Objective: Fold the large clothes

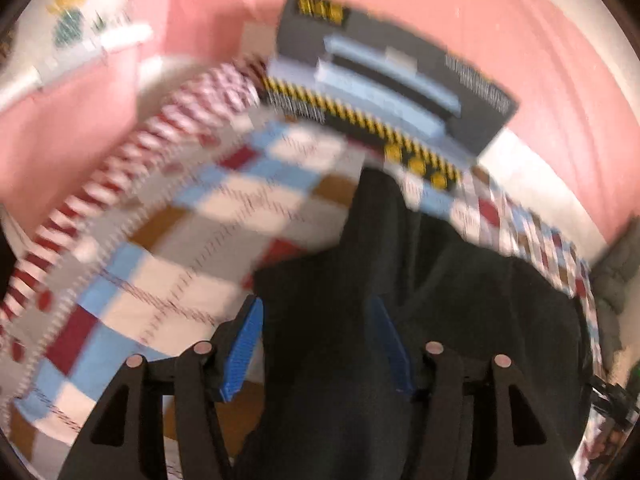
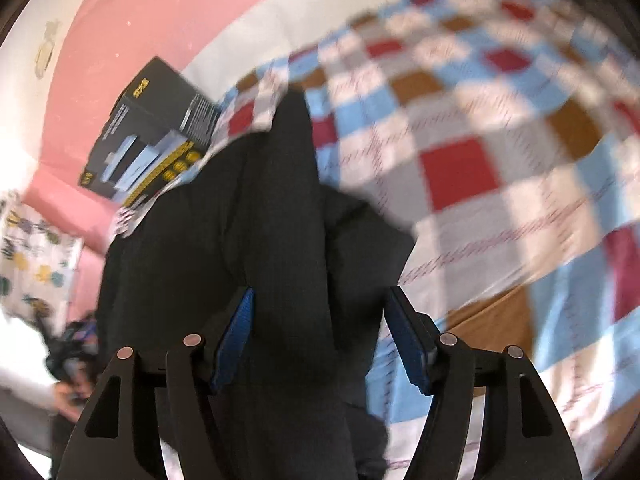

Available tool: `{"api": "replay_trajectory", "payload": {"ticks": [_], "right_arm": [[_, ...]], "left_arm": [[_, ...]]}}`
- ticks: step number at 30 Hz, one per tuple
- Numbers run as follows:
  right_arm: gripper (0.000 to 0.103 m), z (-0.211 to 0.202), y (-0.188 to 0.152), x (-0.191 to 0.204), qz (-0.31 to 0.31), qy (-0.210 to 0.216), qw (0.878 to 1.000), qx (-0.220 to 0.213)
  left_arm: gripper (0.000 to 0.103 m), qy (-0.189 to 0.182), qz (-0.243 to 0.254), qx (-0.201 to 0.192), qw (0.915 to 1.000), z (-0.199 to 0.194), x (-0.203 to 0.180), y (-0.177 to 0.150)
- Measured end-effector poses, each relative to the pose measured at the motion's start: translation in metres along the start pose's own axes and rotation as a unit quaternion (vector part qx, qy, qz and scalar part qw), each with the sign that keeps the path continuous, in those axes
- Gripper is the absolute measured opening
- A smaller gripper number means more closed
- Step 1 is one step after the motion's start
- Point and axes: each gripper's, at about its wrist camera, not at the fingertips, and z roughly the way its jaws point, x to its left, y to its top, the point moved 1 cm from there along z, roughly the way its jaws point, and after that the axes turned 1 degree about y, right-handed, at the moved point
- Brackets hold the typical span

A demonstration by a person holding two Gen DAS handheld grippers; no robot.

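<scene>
Motion blur softens your dark garment (image 1: 400, 300), and its near end runs off the bottom of both views, so its type is unclear. It lies on the checked quilt (image 1: 192, 216), long axis probably pointing away toward the black box (image 1: 400, 76). Both your left gripper (image 1: 320, 344) and right gripper (image 2: 320, 340) stand wide, pads clear of the cloth. Only the right view shows a sleeve (image 2: 24, 376).

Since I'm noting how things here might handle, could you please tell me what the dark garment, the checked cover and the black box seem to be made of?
Dark garment: soft matte fabric, weave blurred; it drapes in deep folds.
Checked cover: printed woven cloth, probably cotton; flat matte squares, gentle wrinkles.
Black box: likely printed cardboard; sharp edges, flat faces with graphics.
</scene>
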Motion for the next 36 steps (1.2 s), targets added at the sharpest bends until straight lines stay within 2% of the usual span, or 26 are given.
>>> {"api": "replay_trajectory", "payload": {"ticks": [2, 3, 5, 6, 7, 11, 14, 20, 24, 28, 31, 36], "right_arm": [[0.066, -0.019, 0.007, 0.016, -0.031, -0.034, 0.997, -0.064], [0.066, -0.021, 0.01, 0.023, -0.04, -0.033, 0.996, -0.075], [0.063, -0.004, 0.017, 0.043, -0.076, -0.04, 0.994, -0.063], [0.049, 0.005, 0.018, 0.049, -0.09, -0.044, 0.993, -0.056], [0.041, 0.021, 0.02, 0.055, -0.103, -0.048, 0.993, -0.043], [0.039, 0.065, 0.024, 0.048, -0.11, -0.09, 0.99, -0.016], [0.039, 0.078, 0.022, 0.035, -0.101, -0.093, 0.991, -0.01], [0.039, 0.082, 0.02, 0.035, -0.099, -0.099, 0.99, -0.012], [0.039, 0.064, 0.02, 0.045, -0.108, -0.115, 0.987, -0.018], [0.039, 0.034, 0.008, 0.059, -0.123, -0.1, 0.987, -0.03], [0.039, 0.001, -0.011, 0.072, -0.134, -0.082, 0.987, -0.043], [0.04, -0.046, -0.055, 0.091, -0.156, -0.062, 0.984, -0.052]], "left_arm": [[0.06, -0.014, -0.005, -0.022, 0.9996, -0.011, -0.006, 0.007], [0.06, -0.018, 0.004, -0.021, 0.9996, -0.009, -0.012, 0.01], [0.06, -0.004, 0.053, -0.02, 0.9984, 0.002, -0.035, 0.007], [0.06, 0.006, 0.075, -0.019, 0.997, 0.01, -0.044, 0.003], [0.06, 0.01, 0.091, -0.015, 0.9957, 0.019, -0.051, -0.001], [0.06, 0.066, 0.136, 0.004, 0.9885, 0.062, -0.062, -0.02], [0.06, 0.066, 0.138, -0.006, 0.9882, 0.069, -0.061, -0.025], [0.06, 0.067, 0.14, -0.008, 0.9878, 0.073, -0.06, -0.024], [0.06, 0.075, 0.145, -0.003, 0.9866, 0.057, -0.065, -0.027], [0.06, 0.07, 0.133, -0.006, 0.9886, 0.026, -0.067, -0.032], [0.06, 0.064, 0.126, -0.012, 0.9899, -0.005, -0.072, -0.044], [0.06, 0.042, 0.131, -0.016, 0.9904, -0.064, -0.085, -0.081]]}}
